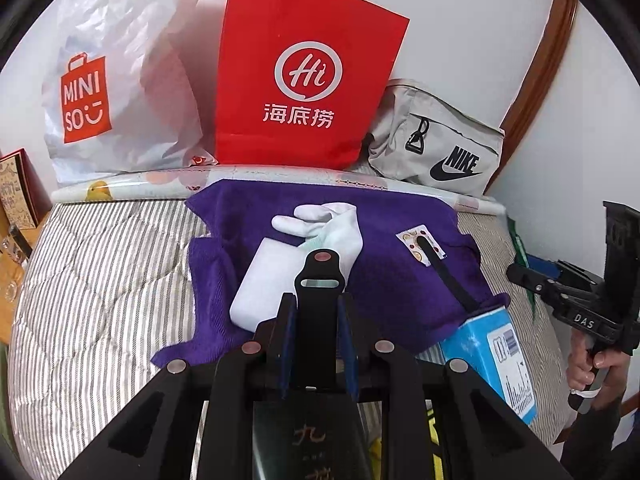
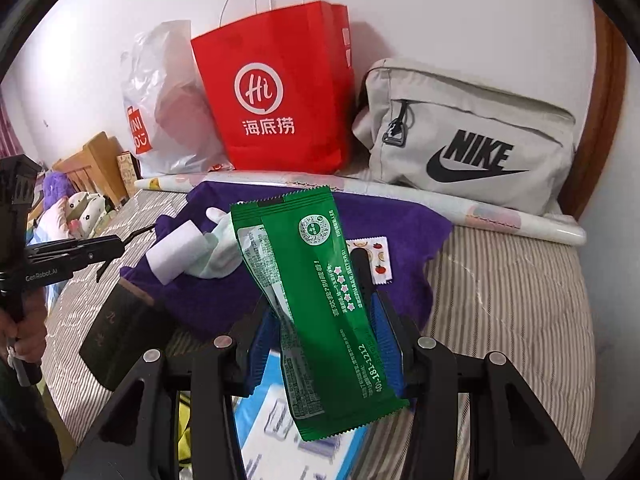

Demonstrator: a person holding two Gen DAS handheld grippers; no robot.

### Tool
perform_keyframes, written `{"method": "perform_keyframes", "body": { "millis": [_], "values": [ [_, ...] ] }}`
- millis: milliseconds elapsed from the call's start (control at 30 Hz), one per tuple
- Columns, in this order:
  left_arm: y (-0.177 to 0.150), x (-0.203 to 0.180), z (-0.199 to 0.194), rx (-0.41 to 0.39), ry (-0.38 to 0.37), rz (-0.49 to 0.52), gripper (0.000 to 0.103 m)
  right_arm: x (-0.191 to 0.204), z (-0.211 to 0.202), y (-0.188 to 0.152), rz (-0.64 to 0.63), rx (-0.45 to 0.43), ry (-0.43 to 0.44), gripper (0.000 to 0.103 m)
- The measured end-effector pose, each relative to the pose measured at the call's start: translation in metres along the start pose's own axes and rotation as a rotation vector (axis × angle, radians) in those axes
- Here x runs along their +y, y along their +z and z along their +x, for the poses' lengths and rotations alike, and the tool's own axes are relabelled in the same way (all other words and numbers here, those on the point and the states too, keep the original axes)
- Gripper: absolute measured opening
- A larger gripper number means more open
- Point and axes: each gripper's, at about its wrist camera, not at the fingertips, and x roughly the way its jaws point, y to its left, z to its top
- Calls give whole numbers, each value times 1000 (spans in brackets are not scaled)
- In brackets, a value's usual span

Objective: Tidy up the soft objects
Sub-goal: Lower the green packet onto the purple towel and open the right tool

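Observation:
A purple towel (image 1: 400,248) lies on the striped bed (image 1: 100,280), also seen in the right wrist view (image 2: 400,224). On it are a white sponge block (image 1: 266,280) (image 2: 176,254), a white glove (image 1: 332,226) (image 2: 222,254) and a small fruit-print sachet (image 1: 412,240) (image 2: 376,254). My left gripper (image 1: 318,312) is shut on a dark pouch with a hang tab (image 1: 320,276) (image 2: 120,332). My right gripper (image 2: 320,336) is shut on a green snack packet (image 2: 316,300), held above the towel's near edge.
Against the back wall stand a red paper bag (image 1: 296,80) (image 2: 276,92), a white Miniso plastic bag (image 1: 120,92), and a grey Nike bag (image 1: 440,144) (image 2: 472,140). A rolled patterned sheet (image 1: 160,182) lies behind the towel. A blue box (image 1: 492,360) sits at the towel's near right corner.

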Motion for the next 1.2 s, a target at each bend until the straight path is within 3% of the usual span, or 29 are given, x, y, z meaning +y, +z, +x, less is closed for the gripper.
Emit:
{"method": "perform_keyframes", "body": {
  "millis": [700, 1200],
  "values": [
    [20, 14, 41, 28, -38, -23, 20, 8, 96, 16, -92, 195, -7, 47],
    [31, 3, 75, 87, -47, -43, 20, 10, 126, 18, -137, 284, -9, 47]
  ]
}}
